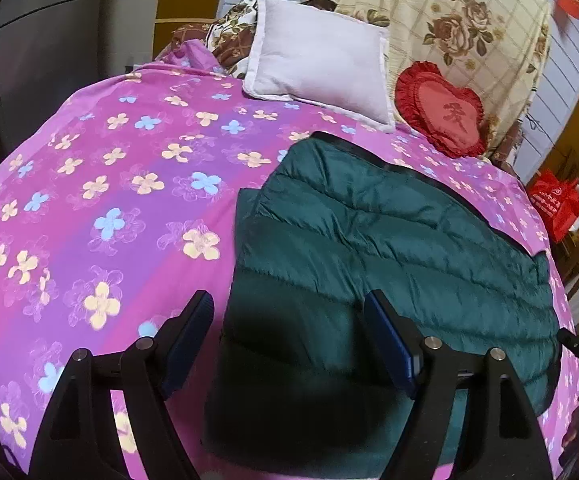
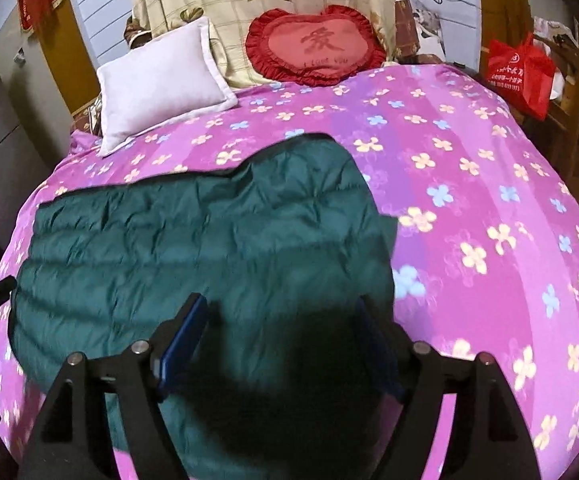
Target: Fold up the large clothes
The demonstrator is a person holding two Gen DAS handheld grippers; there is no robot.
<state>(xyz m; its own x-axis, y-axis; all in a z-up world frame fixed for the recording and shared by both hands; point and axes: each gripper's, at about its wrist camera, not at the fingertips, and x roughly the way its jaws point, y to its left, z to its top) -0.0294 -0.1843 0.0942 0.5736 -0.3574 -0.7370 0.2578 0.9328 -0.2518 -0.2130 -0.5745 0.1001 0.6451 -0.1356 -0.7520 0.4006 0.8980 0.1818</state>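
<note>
Left wrist view: our left gripper (image 1: 289, 344) and right gripper (image 2: 279, 344) hover with jaws apart over the green puffer jacket (image 1: 389, 240), lying flat on the floral bedspread (image 1: 109, 200) below the white pillow (image 1: 317, 64).

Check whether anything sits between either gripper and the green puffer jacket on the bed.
Nothing visible does. The left gripper and right gripper both hang open right over the near part of the green puffer jacket. The white pillow and red heart cushion lie beyond it.
</note>
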